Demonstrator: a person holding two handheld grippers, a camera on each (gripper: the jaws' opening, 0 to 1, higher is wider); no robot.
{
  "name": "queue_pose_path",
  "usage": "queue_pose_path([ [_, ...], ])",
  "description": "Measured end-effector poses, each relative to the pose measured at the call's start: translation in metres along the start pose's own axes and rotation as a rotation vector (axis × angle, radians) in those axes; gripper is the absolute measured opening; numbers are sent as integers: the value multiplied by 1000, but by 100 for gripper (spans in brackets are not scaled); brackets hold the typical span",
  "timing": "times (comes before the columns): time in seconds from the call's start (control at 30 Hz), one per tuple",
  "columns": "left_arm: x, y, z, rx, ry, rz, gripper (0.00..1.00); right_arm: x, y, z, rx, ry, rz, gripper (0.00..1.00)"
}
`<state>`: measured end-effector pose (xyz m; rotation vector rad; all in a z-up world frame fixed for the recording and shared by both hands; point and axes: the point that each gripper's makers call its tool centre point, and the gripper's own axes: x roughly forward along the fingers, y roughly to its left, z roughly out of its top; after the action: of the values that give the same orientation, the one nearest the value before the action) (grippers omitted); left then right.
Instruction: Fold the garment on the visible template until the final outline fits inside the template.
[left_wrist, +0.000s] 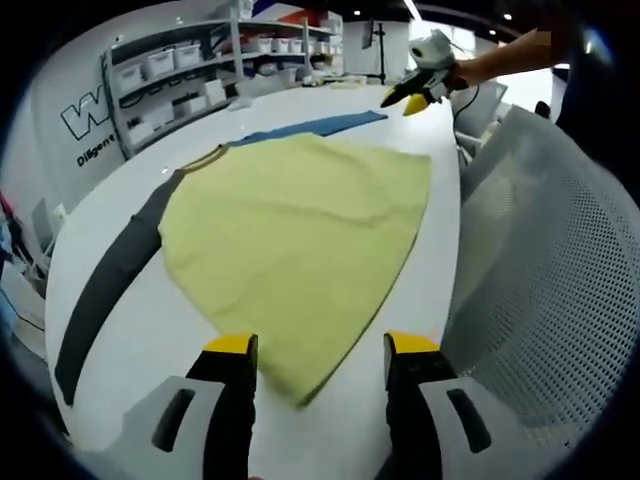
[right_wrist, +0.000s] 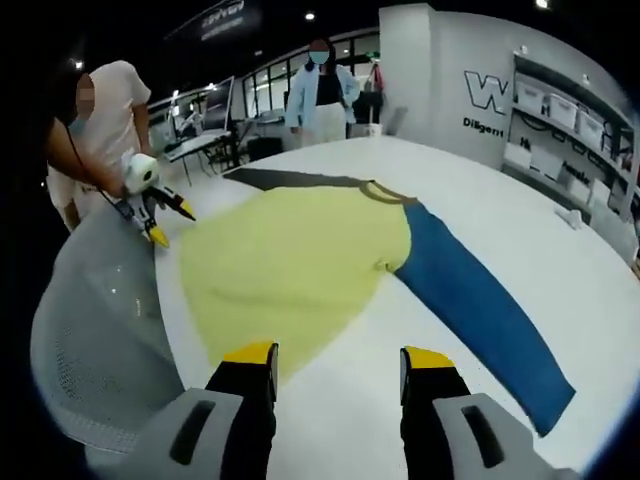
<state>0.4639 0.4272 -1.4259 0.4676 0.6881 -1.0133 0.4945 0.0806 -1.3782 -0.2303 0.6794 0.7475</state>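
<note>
**Garment spread flat on the white bench, both grippers apart above it**

The garment (left_wrist: 300, 240) is a yellow-bodied top with one dark grey sleeve (left_wrist: 110, 275) and one blue sleeve (right_wrist: 480, 305), and it lies flat on the round white bench (left_wrist: 130, 330). In the left gripper view its hem corner lies between the yellow tips of our left gripper (left_wrist: 320, 350), whose jaws stand spread and hold nothing. In the same view our right gripper (left_wrist: 420, 90) hovers beyond the far edge of the cloth, held in a hand (left_wrist: 500, 60). In the right gripper view the right gripper (right_wrist: 338, 358) also has its jaws spread and empty, just short of the yellow hem, and the blue sleeve runs out to the right. The left gripper (right_wrist: 150, 215) shows at the far left near a grey mesh chair back (right_wrist: 100, 330). Shelving with bins (left_wrist: 180, 70) stands against the far wall, and a person (right_wrist: 322, 90) stands beyond the bench.
</note>
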Motion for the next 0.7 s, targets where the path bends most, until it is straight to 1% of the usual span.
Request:
queue_pose_path([
  [0.27,2,-1,-3,7,8,-7,47,13,34,-12,-19,23,65,45],
  [0.4,3,1,-2,5,11,-10,45,18,46,-17,-20,30,84,45],
  [0.7,6,-1,-1,16,18,-23,44,23,57,-21,-21,38,100,45],
])
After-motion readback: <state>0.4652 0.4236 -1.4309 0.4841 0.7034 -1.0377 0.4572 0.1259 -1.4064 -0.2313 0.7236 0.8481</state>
